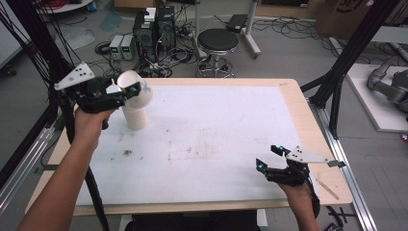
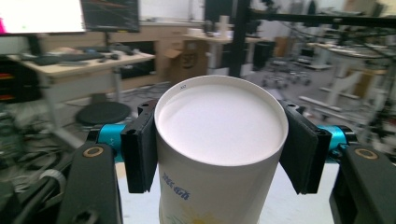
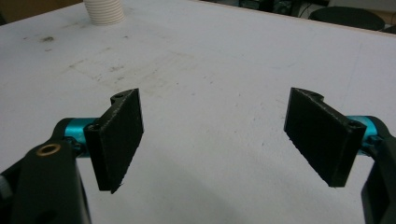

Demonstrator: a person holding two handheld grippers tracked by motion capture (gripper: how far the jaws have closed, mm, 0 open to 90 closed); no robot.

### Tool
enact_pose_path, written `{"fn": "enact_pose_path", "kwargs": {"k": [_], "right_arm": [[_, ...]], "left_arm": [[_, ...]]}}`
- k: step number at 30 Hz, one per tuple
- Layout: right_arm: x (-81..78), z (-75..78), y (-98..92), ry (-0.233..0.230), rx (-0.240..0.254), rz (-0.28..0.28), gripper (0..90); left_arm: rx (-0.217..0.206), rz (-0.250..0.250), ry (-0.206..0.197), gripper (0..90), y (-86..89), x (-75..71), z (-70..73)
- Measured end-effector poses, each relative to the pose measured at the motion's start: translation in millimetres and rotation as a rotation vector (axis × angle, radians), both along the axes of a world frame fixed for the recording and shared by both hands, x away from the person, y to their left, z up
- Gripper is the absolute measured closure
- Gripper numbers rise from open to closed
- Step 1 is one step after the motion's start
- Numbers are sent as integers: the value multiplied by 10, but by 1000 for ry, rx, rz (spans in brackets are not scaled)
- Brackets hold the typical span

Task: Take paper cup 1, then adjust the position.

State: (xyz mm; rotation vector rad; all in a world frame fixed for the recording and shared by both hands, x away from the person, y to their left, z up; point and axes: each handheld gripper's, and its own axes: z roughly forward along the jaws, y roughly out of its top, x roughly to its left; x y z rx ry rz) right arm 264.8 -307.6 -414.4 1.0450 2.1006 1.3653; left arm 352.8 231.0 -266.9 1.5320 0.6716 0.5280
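Tongs (image 2: 219, 149) clamp smooth round paper cup (image 2: 219, 140) above ribbed stack (image 1: 135, 118).

You've got two grippers going, left (image 1: 126, 91) and right (image 1: 270, 158), one paper cup (image 1: 136, 92) lifted, one cup stack (image 1: 134, 118), one table (image 1: 298, 103), one stool (image 1: 218, 41).

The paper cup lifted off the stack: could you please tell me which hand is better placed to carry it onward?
Left, probably. The left gripper is shut on the paper cup beside the cup stack. The right gripper is open, with nothing between its jaws, at the table's near right corner.
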Motion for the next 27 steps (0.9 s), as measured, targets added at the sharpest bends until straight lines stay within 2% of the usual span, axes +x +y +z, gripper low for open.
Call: {"fn": "enact_pose_path", "kwargs": {"k": [3,4,5,8,9,10,13,16,18,27], "right_arm": [[20,-2,21,2,-4,9,202],[25,-4,29,3,-8,13,202],[25,-4,29,3,-8,13,202],[45,-2,62,21,-6,33,202],[45,-2,62,21,-6,33,202],[57,0,83,27,-4,59,202],[72,1,116,33,-7,79,202],[74,5,130,34,-8,84,202],[72,22,146,28,-12,97,202],[147,135,260,18,-5,147,202]], "left_arm": [[15,-37,11,370,-89,-64,-118],[19,-51,16,370,-129,-105,-198],[19,-51,16,370,-129,-105,-198],[12,-73,29,370,-177,-171,-351],[12,-73,29,370,-177,-171,-351],[12,-78,34,370,-184,-185,-389],[21,-98,52,369,-220,-229,-559],[36,-112,61,368,-242,-241,-614],[29,-123,70,368,-280,-263,-662],[36,-161,76,368,-368,-313,-701]]}}
